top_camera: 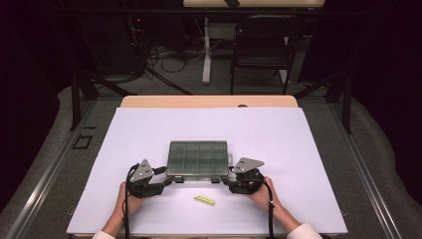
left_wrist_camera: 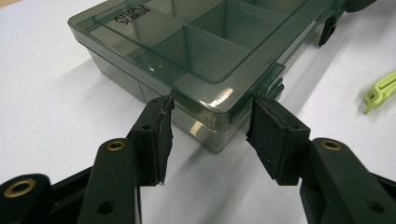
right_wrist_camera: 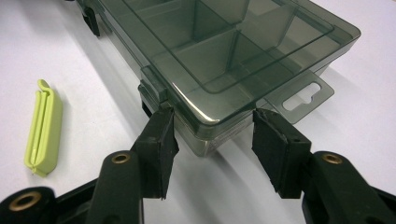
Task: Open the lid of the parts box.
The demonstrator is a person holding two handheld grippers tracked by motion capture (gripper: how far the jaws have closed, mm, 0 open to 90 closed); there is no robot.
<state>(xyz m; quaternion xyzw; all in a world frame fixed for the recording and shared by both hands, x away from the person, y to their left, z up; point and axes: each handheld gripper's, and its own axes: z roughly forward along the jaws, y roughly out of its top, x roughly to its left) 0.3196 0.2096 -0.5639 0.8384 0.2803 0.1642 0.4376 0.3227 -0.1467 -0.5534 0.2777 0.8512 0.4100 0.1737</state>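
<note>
Grippers, high view: left gripper (top_camera: 171, 181) and right gripper (top_camera: 225, 181) meet the two near corners of a smoky translucent compartment box (top_camera: 199, 158) that lies between them on a white table sheet (top_camera: 149, 134). A small yellow-green clip (top_camera: 204, 200) lies just behind and between the grippers, nearer the person. Whether the pads touch the box cannot be told at this scale.

Left gripper view: the left gripper (left_wrist_camera: 210, 123) has its jaws half open, straddling one box corner; each pad tip sits at a side wall of the lid, contact uncertain. Lid lettering and a dark latch (left_wrist_camera: 328, 29) on the far front edge are visible, and the clip (left_wrist_camera: 380, 92) lies off to the right.

Right gripper view: the right gripper (right_wrist_camera: 212, 126) straddles the other corner equally wide. A clear hang tab (right_wrist_camera: 303, 93) projects from the box end beyond the right jaw; the clip (right_wrist_camera: 43, 128) lies well left of the jaws.
</note>
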